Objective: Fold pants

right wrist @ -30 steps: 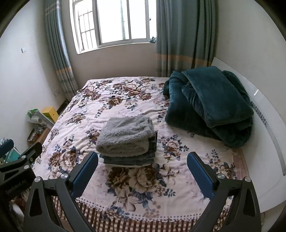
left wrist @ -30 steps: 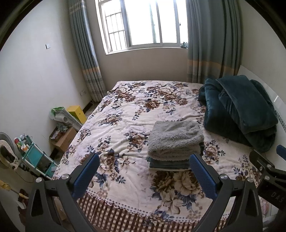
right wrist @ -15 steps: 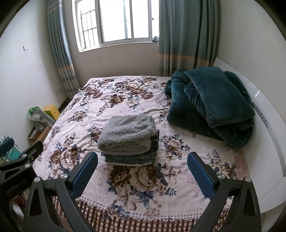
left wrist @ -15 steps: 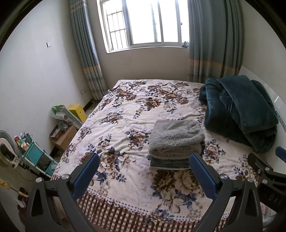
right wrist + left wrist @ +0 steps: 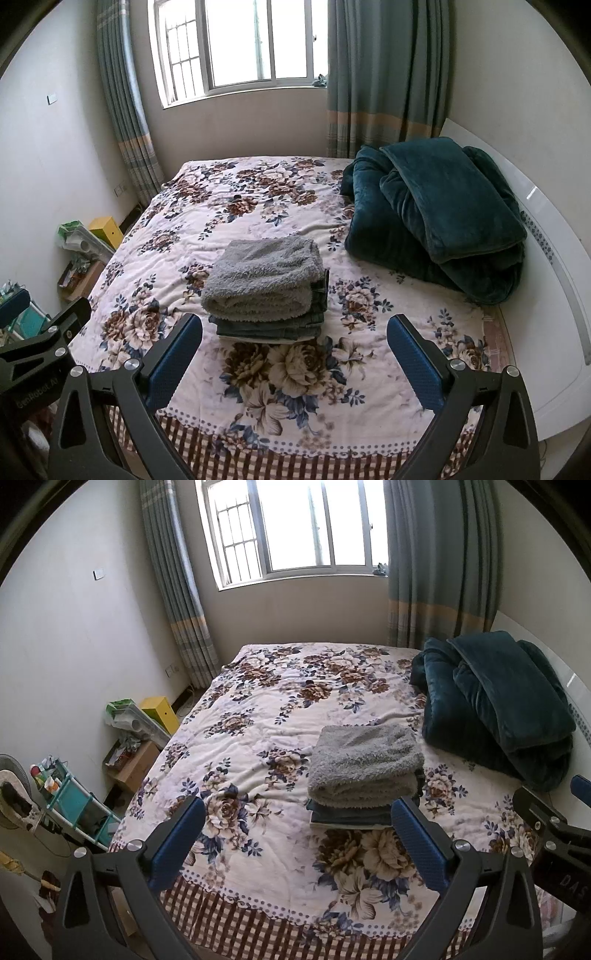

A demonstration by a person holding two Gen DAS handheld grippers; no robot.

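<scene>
A folded grey fleece garment [image 5: 364, 764] lies on top of folded dark jeans [image 5: 347, 816], stacked near the front of the floral bed [image 5: 266, 716]. The same stack shows in the right wrist view, grey piece [image 5: 262, 277] over jeans [image 5: 273, 326]. My left gripper [image 5: 297, 834] is open and empty, held back above the bed's front edge. My right gripper [image 5: 293, 350] is open and empty too, just in front of the stack. The right gripper's body [image 5: 546, 827] shows at the right edge of the left wrist view; the left gripper's body [image 5: 40, 339] shows at the left of the right wrist view.
A bundled dark teal blanket [image 5: 432, 218] lies at the right of the bed by the white headboard [image 5: 546, 266]. On the floor at the left are a yellow box [image 5: 159, 710], a cardboard box [image 5: 133, 764] and a teal shelf rack [image 5: 70, 805]. A window [image 5: 295, 528] with curtains is behind.
Both grippers have drawn slightly back and up from the bed; the stack sits a little farther off. Nothing on the bed has moved.
</scene>
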